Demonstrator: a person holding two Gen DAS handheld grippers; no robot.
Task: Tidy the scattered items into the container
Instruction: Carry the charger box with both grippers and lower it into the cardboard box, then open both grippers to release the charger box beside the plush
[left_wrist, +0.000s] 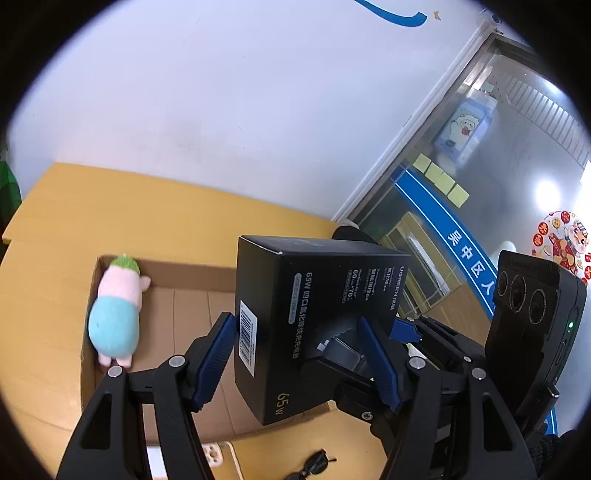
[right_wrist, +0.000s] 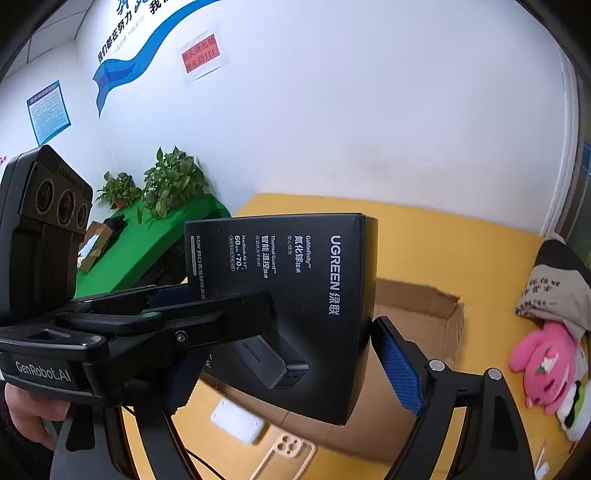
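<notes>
Black charger box (left_wrist: 317, 325) hangs in the air over the open cardboard box (left_wrist: 192, 306), and both grippers are right at it. In the left wrist view, the left gripper (left_wrist: 299, 365) has its blue pads (left_wrist: 216, 354) on two sides of the black box. One pad sits close to the side with the barcode, and the other lies against the front face. I cannot tell if the left jaws really press it. In the right wrist view, the right gripper (right_wrist: 295, 354) has one blue pad touching the edge of the black box (right_wrist: 291, 306). Its other finger is hidden behind the left gripper (right_wrist: 122, 325), which reaches in from the side, so I cannot tell if the right jaws are clamped or just close.

Under the black box on the yellow counter (right_wrist: 443, 243) lie a white flat plate (right_wrist: 238, 421) and a pale phone case (right_wrist: 284, 454). A pair of dark sunglasses (left_wrist: 314, 467) lies near the edge in the left wrist view.

Inside the cardboard box, a soft toy (left_wrist: 116, 314) in pink and light blue with a green top lies against one wall. Farther off, a bright pink plush (right_wrist: 546, 365) rests near a gray bag (right_wrist: 554, 284). Far back, green plants (right_wrist: 162, 184) stand on a green table.
</notes>
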